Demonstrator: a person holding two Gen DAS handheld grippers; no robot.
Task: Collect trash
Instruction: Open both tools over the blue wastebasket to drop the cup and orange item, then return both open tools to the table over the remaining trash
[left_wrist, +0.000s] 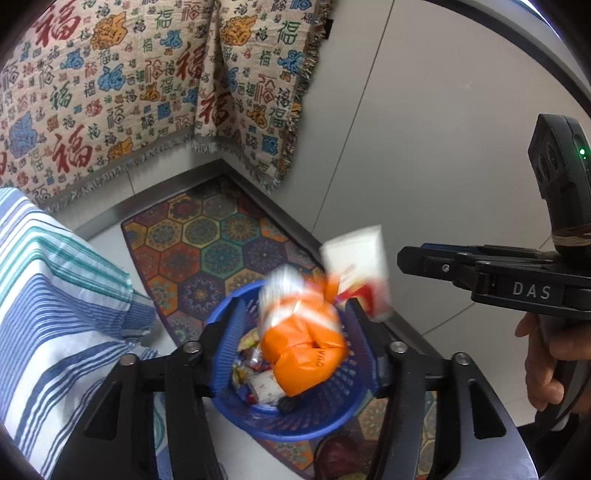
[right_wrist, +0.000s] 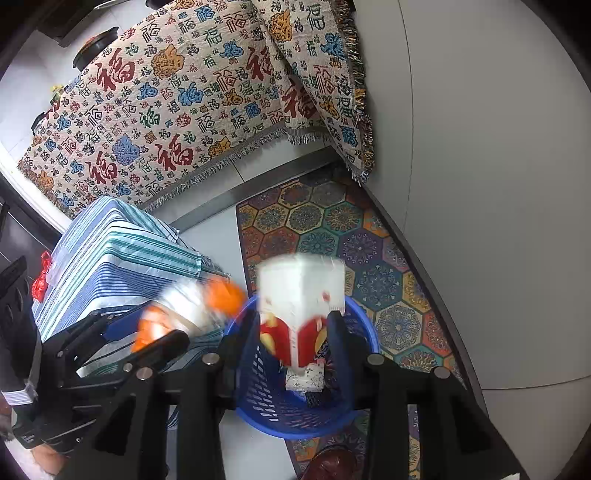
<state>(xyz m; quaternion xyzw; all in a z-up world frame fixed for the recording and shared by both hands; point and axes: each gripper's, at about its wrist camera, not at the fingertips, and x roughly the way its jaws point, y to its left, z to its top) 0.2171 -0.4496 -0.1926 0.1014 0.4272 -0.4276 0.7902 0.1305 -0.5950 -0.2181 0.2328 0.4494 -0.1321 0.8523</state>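
**Two pieces let go over the basket, rim margins thin**

At far left a blue-and-white striped cloth (left_wrist: 55, 295) draped over something boxy stood close to the round blue perforated plastic basket (left_wrist: 325, 413), leaving little room on that side. A piece that bounced off the rim there would probably slide down between cloth and basket.

The left gripper (left_wrist: 295, 306) hung over the basket's mouth with its jaws parted. The crumpled orange-and-white plastic packet (left_wrist: 306, 354) sat between them but looked free of both pads. Blur makes that uncertain, though it reads as dropping towards the wrappers already inside. It seemed well within the rim, so the risk was mainly that it would snag on a blue pad.

Further right, the right gripper (right_wrist: 293, 317) also stood unclenched. The white-and-red paper carton (right_wrist: 301, 284) was smeared by motion, level with and just beyond its fingertips and above the far part of the basket. That was the weaker drop. The carton was tall and tilted, and could have clipped the rim or the orange packet and toppled onto the hexagon-patterned multicolour rug (left_wrist: 207, 236).

On the right the pale grey wall panel (left_wrist: 424, 129) and its metal skirting ran near the basket. The hand (left_wrist: 546, 365) on the right tool had open room only upward and back, as the two tools were close together.
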